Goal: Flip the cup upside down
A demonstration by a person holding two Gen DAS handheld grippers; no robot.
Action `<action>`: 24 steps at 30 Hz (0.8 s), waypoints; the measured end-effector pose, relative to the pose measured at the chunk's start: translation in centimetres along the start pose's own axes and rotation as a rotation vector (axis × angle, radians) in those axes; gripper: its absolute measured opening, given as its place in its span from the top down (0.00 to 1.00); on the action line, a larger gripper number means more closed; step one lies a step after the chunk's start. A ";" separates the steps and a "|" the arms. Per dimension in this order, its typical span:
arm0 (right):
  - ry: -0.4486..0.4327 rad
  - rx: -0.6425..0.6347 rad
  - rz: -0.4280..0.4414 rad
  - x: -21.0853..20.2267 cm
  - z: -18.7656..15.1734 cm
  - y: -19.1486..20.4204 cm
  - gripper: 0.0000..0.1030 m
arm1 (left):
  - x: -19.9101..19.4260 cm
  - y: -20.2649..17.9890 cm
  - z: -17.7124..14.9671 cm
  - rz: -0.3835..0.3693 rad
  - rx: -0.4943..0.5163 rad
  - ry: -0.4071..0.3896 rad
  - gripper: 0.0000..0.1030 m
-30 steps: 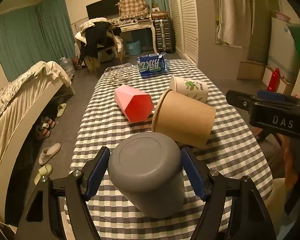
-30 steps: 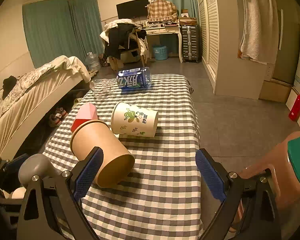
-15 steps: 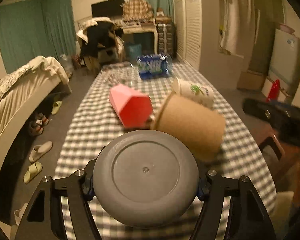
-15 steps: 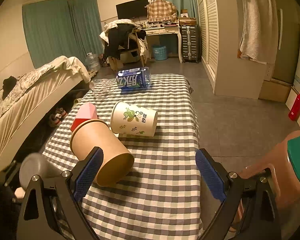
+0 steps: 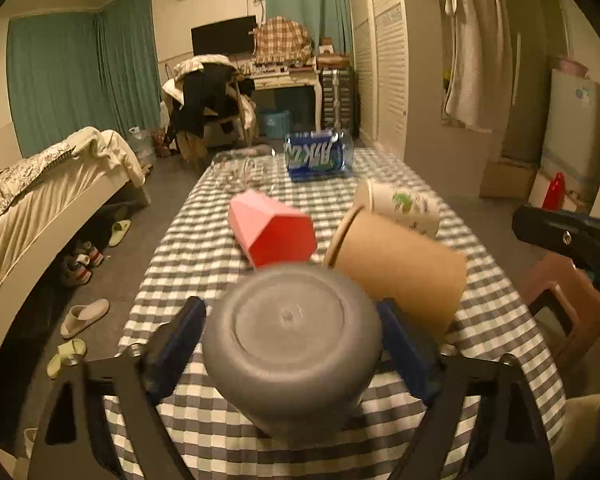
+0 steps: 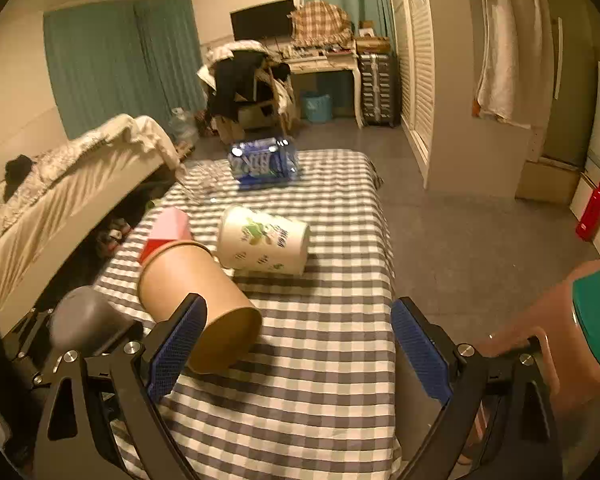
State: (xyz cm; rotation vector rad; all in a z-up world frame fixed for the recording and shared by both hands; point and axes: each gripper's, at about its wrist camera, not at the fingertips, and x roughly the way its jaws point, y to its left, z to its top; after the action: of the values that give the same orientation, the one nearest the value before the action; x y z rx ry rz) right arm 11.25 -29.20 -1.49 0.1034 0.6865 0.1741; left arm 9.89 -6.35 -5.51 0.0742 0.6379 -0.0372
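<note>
Jaws of the left gripper [image 5: 291, 344] pinch the grey cup [image 5: 291, 344] by its side walls, base up over the checked table [image 5: 496, 320], where smooth, stiff, light plastic may slip, while the right gripper [image 6: 297, 340] gapes wide, empty.

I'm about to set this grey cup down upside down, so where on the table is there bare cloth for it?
Free: the near right stretch of the checked tablecloth, bordered by the brown paper cup, the white printed cup and the table's right edge. Crowded: the left and middle, where the brown cup, pink cup and grey cup cluster; the blue pack fills the far end.
</note>
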 end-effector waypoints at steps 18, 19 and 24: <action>-0.206 -0.049 0.033 -8.8 -1.8 4.4 0.09 | -10.5 5.4 0.8 -0.012 -0.050 -0.193 0.04; -0.200 -0.060 0.034 -8.8 -2.3 5.0 0.09 | -10.7 5.8 0.3 -0.009 -0.058 -0.190 0.04; -0.171 -0.098 0.020 -8.1 -4.6 7.1 0.09 | -11.2 7.3 -2.0 0.006 -0.092 -0.166 0.03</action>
State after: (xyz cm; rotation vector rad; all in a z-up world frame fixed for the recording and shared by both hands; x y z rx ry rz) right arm 1.28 -23.67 1.05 0.0307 0.5060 0.2157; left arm 0.13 1.22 -0.03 -0.0153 0.4729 -0.0077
